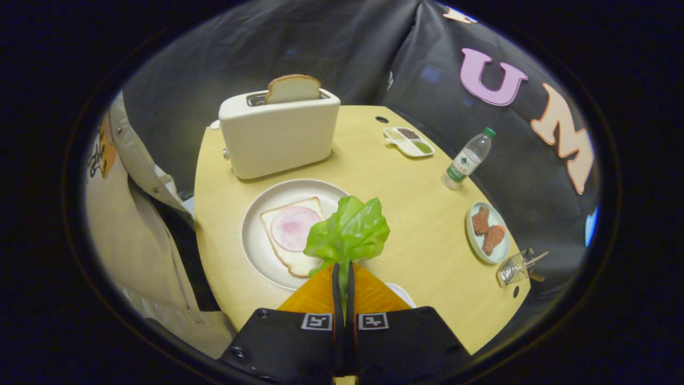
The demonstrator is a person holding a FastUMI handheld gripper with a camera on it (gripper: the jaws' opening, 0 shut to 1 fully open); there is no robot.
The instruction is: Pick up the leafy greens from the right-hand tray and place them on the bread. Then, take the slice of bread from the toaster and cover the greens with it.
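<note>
The claw [342, 275] is gripping the leafy greens [350, 230] by the stem, with both fingers [320, 294] pressing together on it and almost no gap showing between them. The greens are standing up out of the fingertips, with the long axis running from the pinched stem away from the claw and the broad ruffled leaf fanning out at the far end, pointing toward the toaster. The leaf is hanging over the right edge of the plate [256, 240], and it is covering the right corner of the bread [283, 243] that is lying flat there. A round pink slice of ham [293, 228] is sitting on that bread, just left of the leaf. Whether the leaf is touching the bread or the plate cannot be told.

Beyond the plate, the toaster [278, 133] is standing on the far side of the surface [422, 224], and a second slice of bread [293, 88] is sticking upright out of its slot. To the far right of the toaster a small divided tray [409, 141] is lying on the surface, and a water bottle [468, 158] is standing near it at the right edge. Nearer on the right, a small dish [473, 243] is holding two brown pieces of meat [487, 229], and a wire utensil [515, 269] is lying just beside it. On the left, a person's jacket [139, 240] is showing alongside the surface.
</note>
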